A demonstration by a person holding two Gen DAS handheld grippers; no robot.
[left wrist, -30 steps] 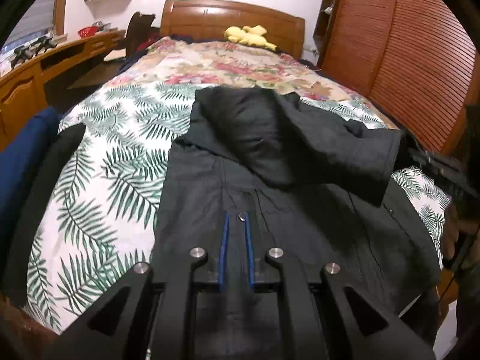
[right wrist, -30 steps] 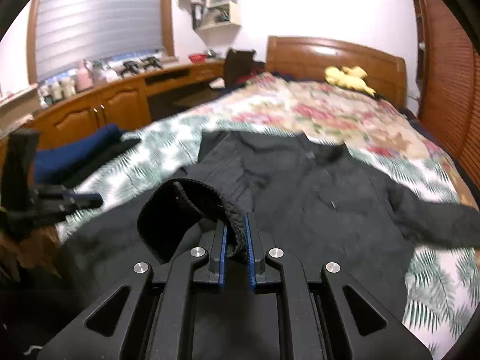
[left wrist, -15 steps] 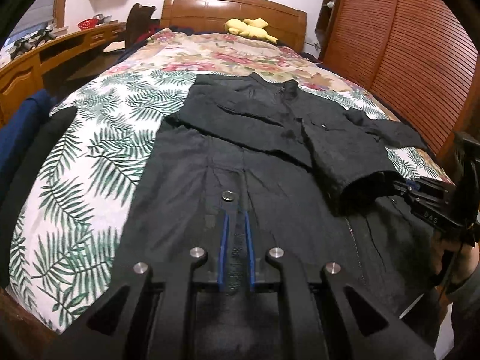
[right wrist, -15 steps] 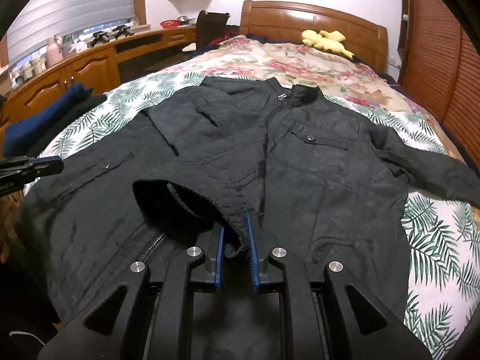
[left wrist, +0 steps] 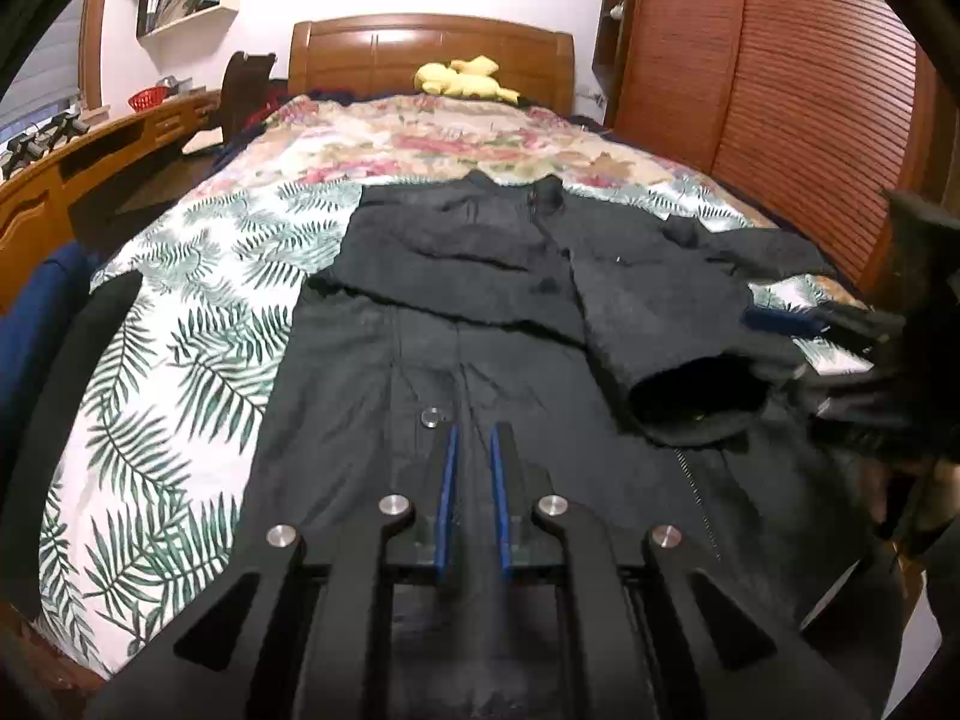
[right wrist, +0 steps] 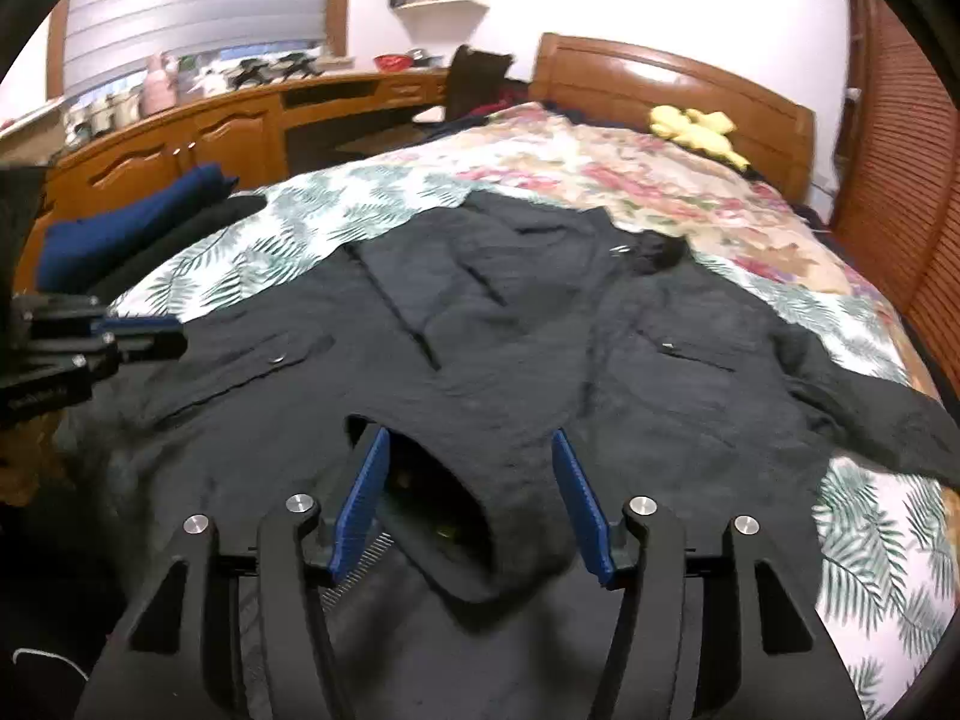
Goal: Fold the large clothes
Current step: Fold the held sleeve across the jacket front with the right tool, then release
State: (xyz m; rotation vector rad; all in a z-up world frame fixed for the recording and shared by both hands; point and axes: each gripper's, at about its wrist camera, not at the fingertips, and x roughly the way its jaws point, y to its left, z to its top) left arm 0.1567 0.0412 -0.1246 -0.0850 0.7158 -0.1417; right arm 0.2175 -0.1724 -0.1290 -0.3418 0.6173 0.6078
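A yellow plush toy point(left wrist: 465, 79) sits top centre against the wooden headboard point(left wrist: 429, 51). The palm-leaf sheet point(left wrist: 180, 360) fills the lower left, the floral quilt point(left wrist: 432, 138) lies beyond, and folded navy cloth point(right wrist: 132, 222) rests at left.

1. Ahead at 12 o'clock, the black jacket point(right wrist: 540, 348) lies flat across the bed point(left wrist: 150, 372); open air above it.
2. The folded sleeve cuff point(right wrist: 480, 516) sits between the right gripper point(right wrist: 471, 498) jaws, which have just been opening; pads clear of it.
3. At 9 o'clock in the right view, the left gripper point(right wrist: 144, 339) stands over the hem.
4. At 10 o'clock, stacked dark clothes point(right wrist: 132, 228) and the wooden desk point(right wrist: 210, 132) hem that side.
5. At 2 o'clock, slatted wardrobe doors point(left wrist: 780, 120) wall off the bed's edge.
6. At 12 o'clock, far off, headboard point(left wrist: 432, 54) and yellow plush toy point(left wrist: 462, 78).
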